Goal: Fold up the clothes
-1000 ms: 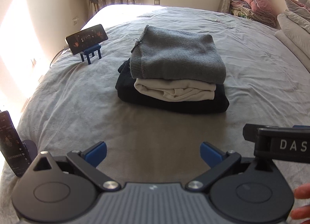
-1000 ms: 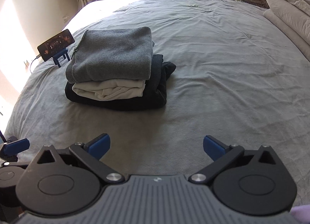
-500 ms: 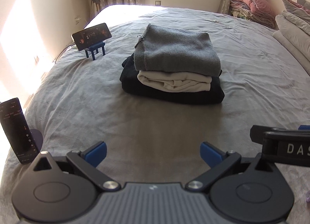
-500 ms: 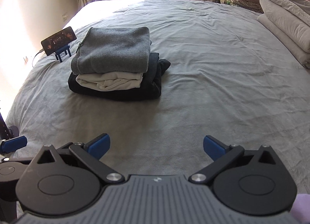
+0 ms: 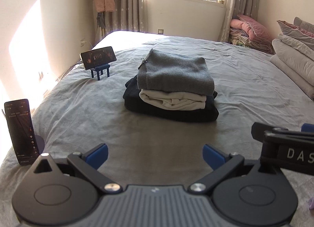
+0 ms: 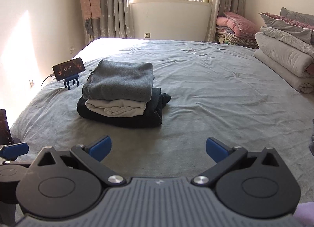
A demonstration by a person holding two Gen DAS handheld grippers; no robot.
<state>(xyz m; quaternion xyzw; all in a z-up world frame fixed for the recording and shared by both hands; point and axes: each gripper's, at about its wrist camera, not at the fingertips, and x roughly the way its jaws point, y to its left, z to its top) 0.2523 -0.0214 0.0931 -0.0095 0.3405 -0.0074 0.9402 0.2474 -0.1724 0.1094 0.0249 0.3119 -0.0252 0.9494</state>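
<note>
A stack of three folded clothes lies on the grey bed point(image 5: 176, 148) point(image 6: 215, 89): a grey sweater point(image 5: 174, 73) point(image 6: 121, 80) on top, a cream garment point(image 5: 172, 101) point(image 6: 117, 107) in the middle, a black garment point(image 5: 170, 112) point(image 6: 125, 118) underneath. My left gripper point(image 5: 155, 156) is open and holds nothing, well short of the stack. Open too, the right gripper point(image 6: 158, 147) has nothing between its blue pads and sits back from the stack. Part of the right gripper's body point(image 5: 284, 148) shows at the right edge of the left wrist view.
A phone on a small blue stand point(image 5: 98, 58) point(image 6: 68, 70) sits at the bed's left side. Another phone point(image 5: 20, 130) stands upright at the near left edge. Folded quilts and pillows point(image 6: 284, 50) are piled on the right. A window and curtains are behind.
Both grippers have pulled back and tilted up from the stack, so the wall and window now show. The stack has not moved. Both stay open.
</note>
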